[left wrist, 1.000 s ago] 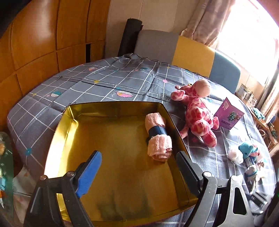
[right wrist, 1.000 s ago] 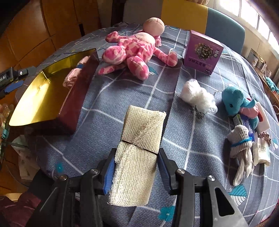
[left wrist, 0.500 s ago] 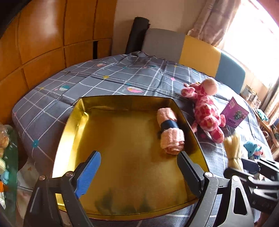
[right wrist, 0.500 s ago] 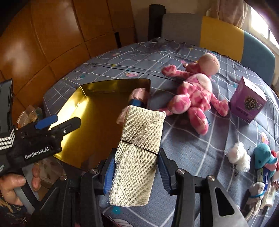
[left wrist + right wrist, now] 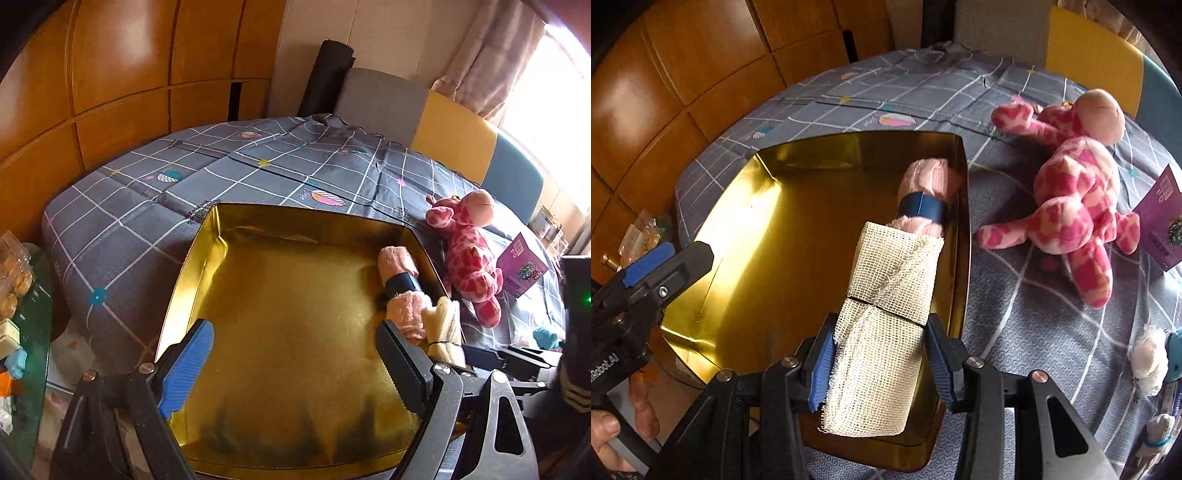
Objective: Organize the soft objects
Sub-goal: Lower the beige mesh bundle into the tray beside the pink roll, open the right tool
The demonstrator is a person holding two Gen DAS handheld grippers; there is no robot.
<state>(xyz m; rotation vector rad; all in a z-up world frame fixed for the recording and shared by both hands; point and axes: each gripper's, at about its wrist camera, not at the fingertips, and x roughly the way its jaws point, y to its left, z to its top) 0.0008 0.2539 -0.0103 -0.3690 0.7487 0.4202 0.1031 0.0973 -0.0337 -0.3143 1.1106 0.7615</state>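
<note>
Gauze roll (image 5: 886, 332), clamped between the right gripper's (image 5: 882, 365) fingers above the gold tray's (image 5: 746, 236) right side, should, I judge, go down on bare floor beside the pink towel (image 5: 923, 192) before letting go, while the left gripper (image 5: 291, 354) hovers agape and empty.

The right gripper (image 5: 879, 365) has carried the cream mesh cloth roll (image 5: 886, 325) from the tablecloth to above the gold tray (image 5: 738, 229), close to the pink towel roll (image 5: 923, 199). The roll now shows in the left wrist view beside the left gripper (image 5: 291, 365).
</note>
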